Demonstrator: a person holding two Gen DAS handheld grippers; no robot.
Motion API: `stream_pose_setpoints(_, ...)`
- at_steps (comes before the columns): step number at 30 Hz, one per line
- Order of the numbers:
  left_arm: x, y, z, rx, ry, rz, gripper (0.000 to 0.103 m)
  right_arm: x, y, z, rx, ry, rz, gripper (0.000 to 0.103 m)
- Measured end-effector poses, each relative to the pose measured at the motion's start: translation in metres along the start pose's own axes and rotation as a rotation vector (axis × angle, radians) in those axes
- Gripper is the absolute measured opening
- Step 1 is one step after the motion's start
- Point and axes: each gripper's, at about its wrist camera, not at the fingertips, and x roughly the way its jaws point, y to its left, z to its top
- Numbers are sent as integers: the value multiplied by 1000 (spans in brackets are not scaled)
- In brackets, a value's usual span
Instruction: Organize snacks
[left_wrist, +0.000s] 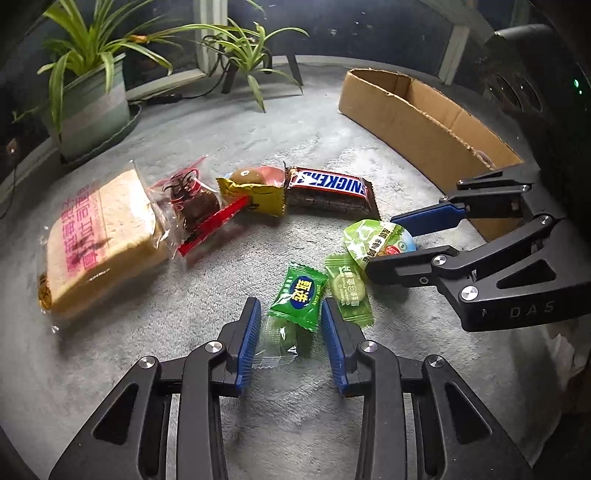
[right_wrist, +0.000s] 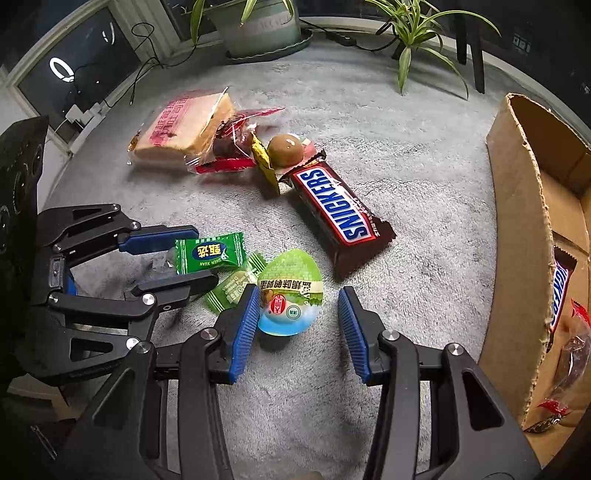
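Snacks lie on a grey carpet. My left gripper (left_wrist: 289, 332) is open around a dark green candy (left_wrist: 299, 295) lying on a clear-wrapped green candy (left_wrist: 282, 341); it also shows in the right wrist view (right_wrist: 192, 254). My right gripper (right_wrist: 297, 325) is open around a round green jelly cup (right_wrist: 290, 295), left pad close to it; it shows in the left wrist view (left_wrist: 384, 243). A light green candy (left_wrist: 349, 291) lies between them. Behind lie a Snickers bar (right_wrist: 332, 210), a yellow egg pack (left_wrist: 255, 188), a red-wrapped date snack (left_wrist: 192, 203) and packed bread (left_wrist: 99, 236).
A cardboard box (right_wrist: 517, 229) stands at the right, holding another Snickers bar (right_wrist: 559, 295) and a red-wrapped snack (right_wrist: 569, 362). Potted plants (left_wrist: 92, 96) and cables stand along the window at the back.
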Motion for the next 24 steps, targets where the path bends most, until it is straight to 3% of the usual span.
stream_pose_setpoints(3, 2, 0, 3, 13, -2, 0, 32, 1, 3, 1, -15, 4, -13, 29)
stream_pose_setpoints(9, 1, 10, 1, -62, -19, -21, 23, 0, 0, -1, 10, 0, -6, 28)
stream_pose_setpoints(16, -4, 19, -3, -128, -30, -27, 23, -5, -3, -5, 38, -13, 6, 27)
stream_pose_setpoints(24, -27, 14, 4, -146, -87, -36, 23, -42, -9, -8, 70, -84, 23, 27)
